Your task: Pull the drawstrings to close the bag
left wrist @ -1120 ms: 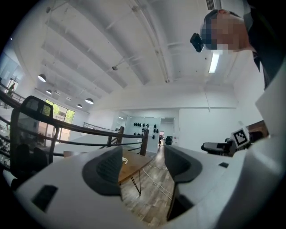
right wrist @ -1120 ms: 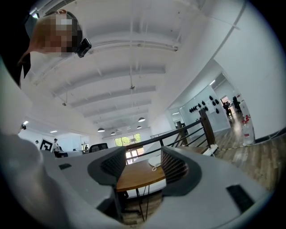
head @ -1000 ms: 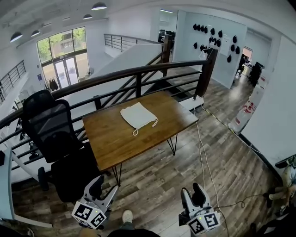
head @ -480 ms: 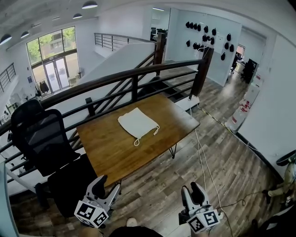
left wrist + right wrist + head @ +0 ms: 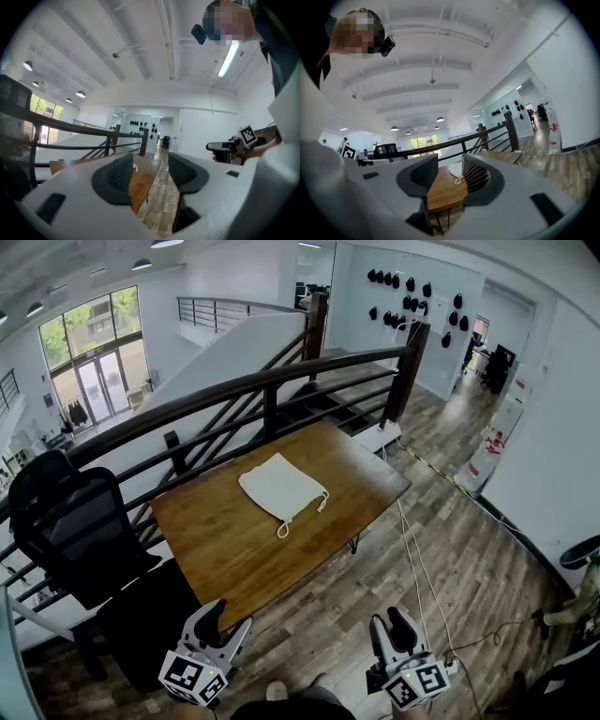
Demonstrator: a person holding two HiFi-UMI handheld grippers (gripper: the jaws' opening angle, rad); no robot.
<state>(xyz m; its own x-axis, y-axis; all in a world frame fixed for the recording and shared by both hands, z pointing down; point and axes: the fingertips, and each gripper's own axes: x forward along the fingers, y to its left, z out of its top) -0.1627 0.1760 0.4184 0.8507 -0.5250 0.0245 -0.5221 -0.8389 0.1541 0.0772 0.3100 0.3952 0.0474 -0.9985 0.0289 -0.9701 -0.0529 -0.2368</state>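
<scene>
Approach stage, no pull begun: bag (image 5: 279, 489) flat mid-table (image 5: 225, 545), drawstrings (image 5: 302, 518) toward near table edge; left gripper (image 5: 227, 620) and right gripper (image 5: 391, 626) well short of table, empty, jaws apart but closing; next likely calls for reaching in, pinching one each.

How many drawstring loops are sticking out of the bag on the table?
2. One loop lies at the bag's near corner, the other loop at its right corner, both on the table. None seems hidden.
</scene>
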